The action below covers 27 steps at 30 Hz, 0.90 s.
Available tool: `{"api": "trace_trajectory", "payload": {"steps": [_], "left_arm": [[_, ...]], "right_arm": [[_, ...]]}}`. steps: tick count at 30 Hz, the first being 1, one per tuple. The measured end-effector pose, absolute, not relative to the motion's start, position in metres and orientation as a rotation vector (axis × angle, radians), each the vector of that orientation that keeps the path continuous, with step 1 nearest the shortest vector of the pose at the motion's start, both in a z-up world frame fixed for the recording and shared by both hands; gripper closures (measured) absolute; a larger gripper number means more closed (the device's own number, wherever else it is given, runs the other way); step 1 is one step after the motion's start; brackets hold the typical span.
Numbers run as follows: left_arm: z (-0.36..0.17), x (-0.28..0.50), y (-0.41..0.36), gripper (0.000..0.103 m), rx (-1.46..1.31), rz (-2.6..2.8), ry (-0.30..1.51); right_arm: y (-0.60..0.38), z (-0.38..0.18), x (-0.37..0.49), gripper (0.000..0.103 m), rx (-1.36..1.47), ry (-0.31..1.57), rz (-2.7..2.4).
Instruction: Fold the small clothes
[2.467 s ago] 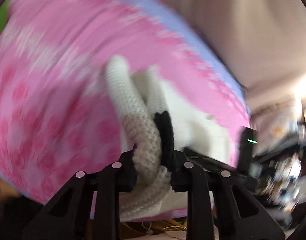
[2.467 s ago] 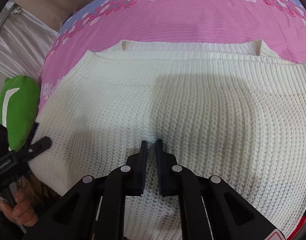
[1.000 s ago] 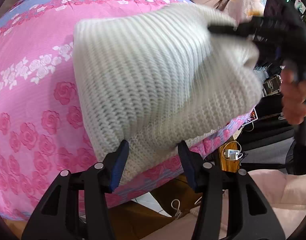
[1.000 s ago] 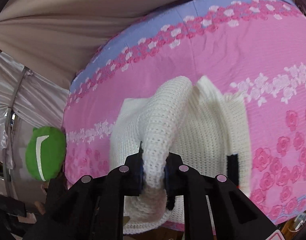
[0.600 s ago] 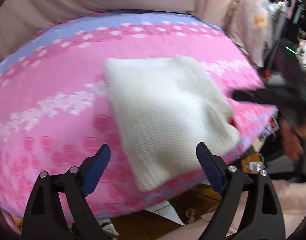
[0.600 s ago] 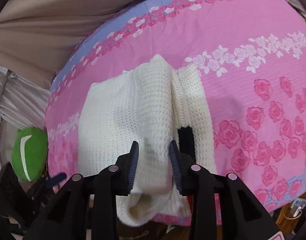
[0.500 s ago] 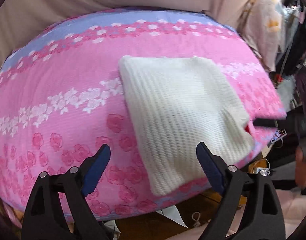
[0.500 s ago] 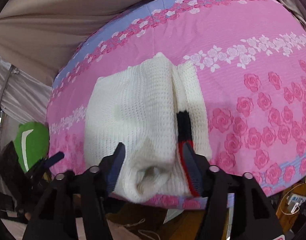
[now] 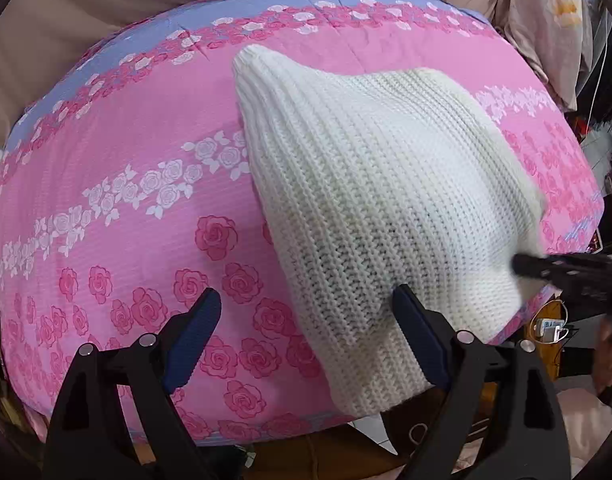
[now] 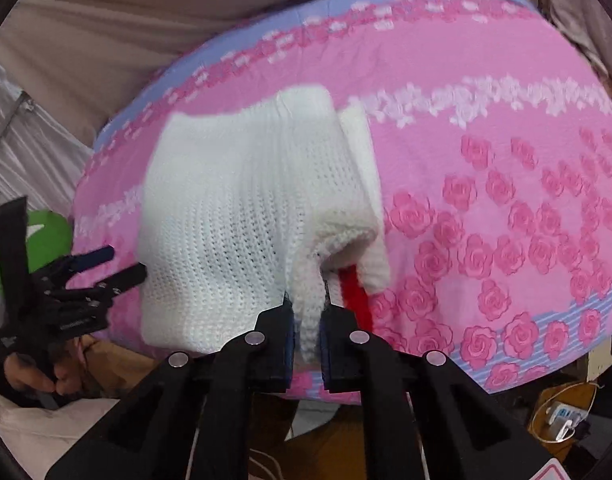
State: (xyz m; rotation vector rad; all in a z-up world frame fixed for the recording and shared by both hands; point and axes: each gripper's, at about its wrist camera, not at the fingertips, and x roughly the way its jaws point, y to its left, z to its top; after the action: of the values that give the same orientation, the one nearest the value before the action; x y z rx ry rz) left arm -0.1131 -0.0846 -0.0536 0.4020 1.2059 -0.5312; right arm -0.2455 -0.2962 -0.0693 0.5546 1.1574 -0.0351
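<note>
On pink bedspread (image 9: 153, 128), folded white sweater (image 9: 378, 200) bulges.

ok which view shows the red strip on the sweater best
The right wrist view. The red strip shows at the near edge of the folded white sweater, just right of the right gripper, which is shut on a knit fold. The left wrist view shows only plain knit; no red is visible there.

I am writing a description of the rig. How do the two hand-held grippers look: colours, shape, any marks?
Both are black plastic. The left hand-held gripper has two long angular fingers with dark blue pads and silver screw heads. The right hand-held gripper looks the same. No cables or sleeves are visible.
</note>
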Motion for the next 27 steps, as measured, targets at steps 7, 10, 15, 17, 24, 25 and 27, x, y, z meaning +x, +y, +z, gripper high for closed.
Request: {"api": "trace_trajectory", "payload": {"steps": [7,10,15,17,24,25,27], "left_arm": [[-0.048,-0.111,-0.082,0.018,0.398,-0.481,1.185],[-0.048,-0.109,-0.078,0.017,0.385,-0.462,1.184],[-0.055,-0.106,-0.069,0.015,0.352,-0.439,1.219],[-0.057,-0.106,-0.069,0.014,0.345,-0.434,1.229],[-0.06,-0.105,-0.06,0.012,0.329,-0.409,1.25],[-0.059,-0.104,-0.06,0.012,0.324,-0.41,1.249],[-0.057,-0.103,-0.058,0.012,0.293,-0.425,1.254]], "right_arm": [[-0.311,-0.09,-0.238,0.075,0.721,1.212,-0.015],[-0.32,-0.062,-0.239,0.055,0.691,1.153,-0.041],[-0.331,-0.056,-0.201,0.054,0.649,1.108,-0.069],[-0.332,-0.066,-0.184,0.053,0.648,1.111,-0.079],[-0.313,-0.06,-0.161,0.087,0.61,1.074,-0.005],[-0.311,-0.045,-0.164,0.088,0.598,1.031,0.004],[-0.311,-0.019,-0.17,0.088,0.567,0.965,-0.001]]}}
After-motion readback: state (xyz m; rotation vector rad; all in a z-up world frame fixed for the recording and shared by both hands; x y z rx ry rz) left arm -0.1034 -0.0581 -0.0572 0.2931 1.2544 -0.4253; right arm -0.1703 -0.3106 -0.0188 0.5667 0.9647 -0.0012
